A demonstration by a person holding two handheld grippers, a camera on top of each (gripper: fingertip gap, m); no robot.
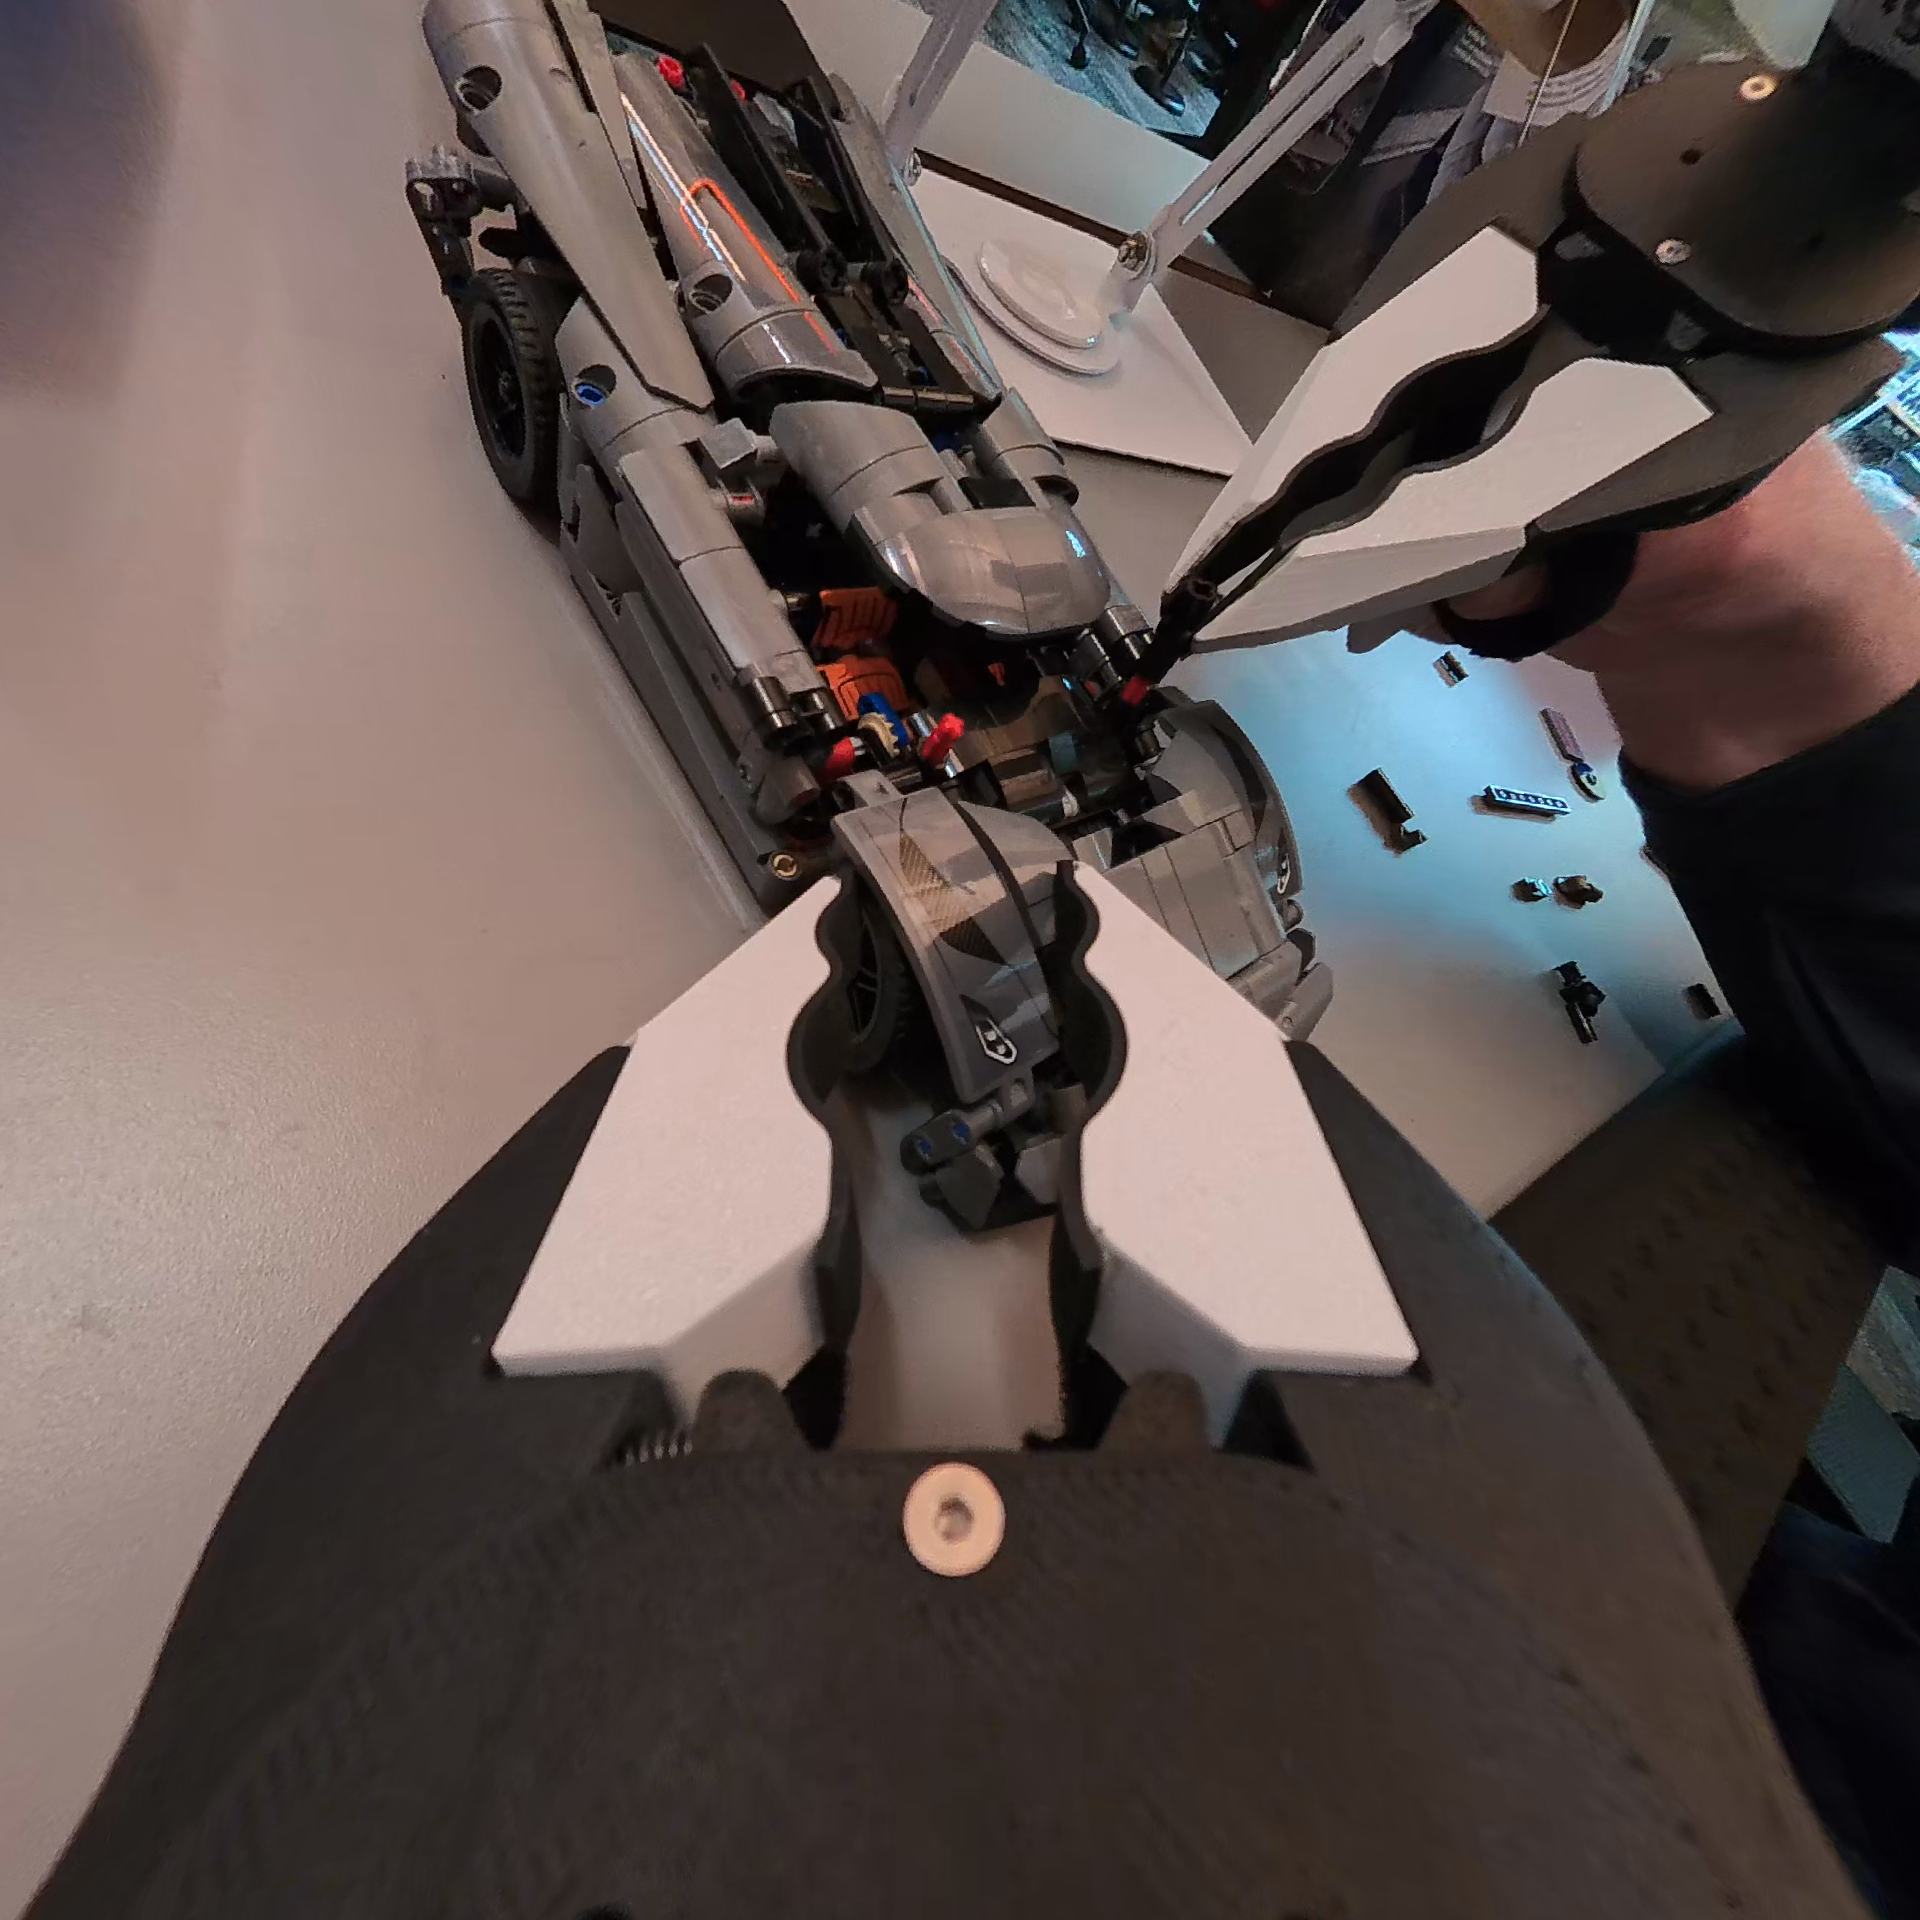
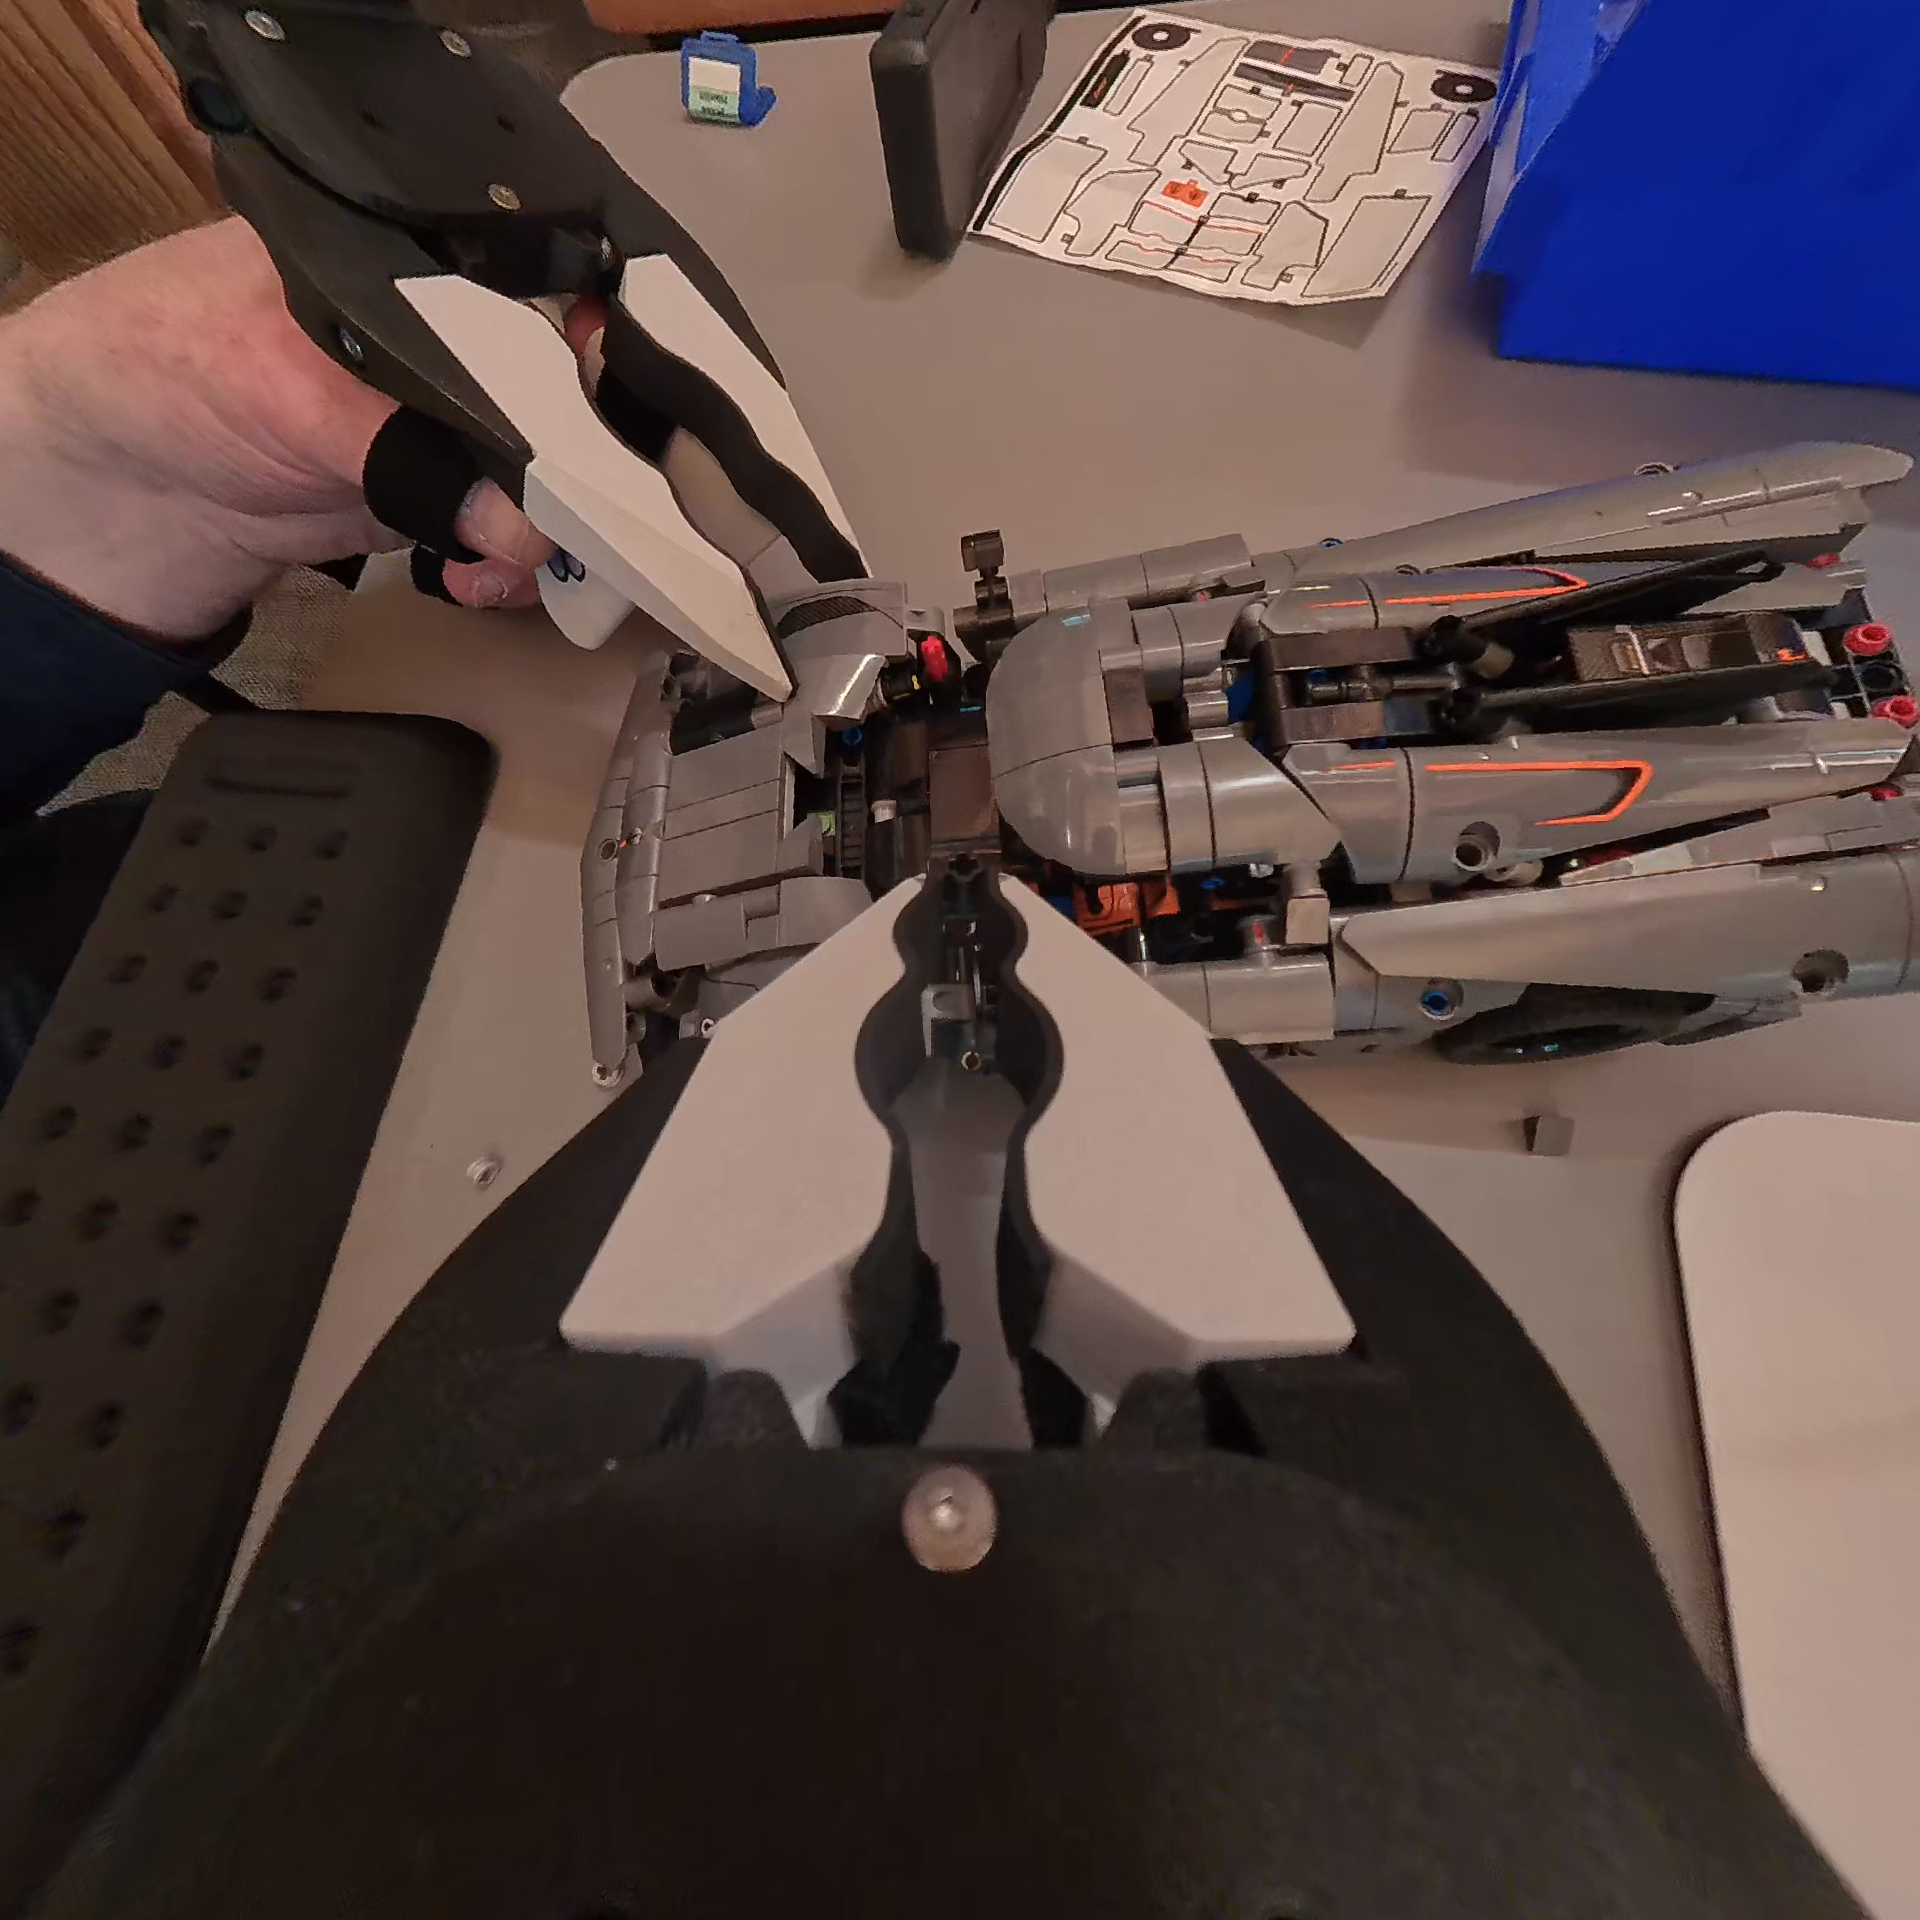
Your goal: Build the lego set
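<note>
grey table (image 2: 1143, 416) bears lego car (image 2: 1351, 769); left gripper (image 1: 961, 914) clamps fender (image 1: 966, 966), right gripper (image 2: 961, 883) pinches half-hidden black rod (image 1: 1169, 639).

lego car (image 2: 1299, 790): grey plastic, bit glossy. gripper fingers (image 2: 748, 1164): matt white plastic, body rough black print. table (image 2: 1039, 416) smooth matt. sticker sheet (image 2: 1236, 156) paper.

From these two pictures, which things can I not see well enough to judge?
- Left wrist view: loose parts on the table, too small to identify.
- Right wrist view: black piece in the right gripper, mostly hidden by its fingers.
- Right wrist view: car model, rear cut by the edge.
</note>
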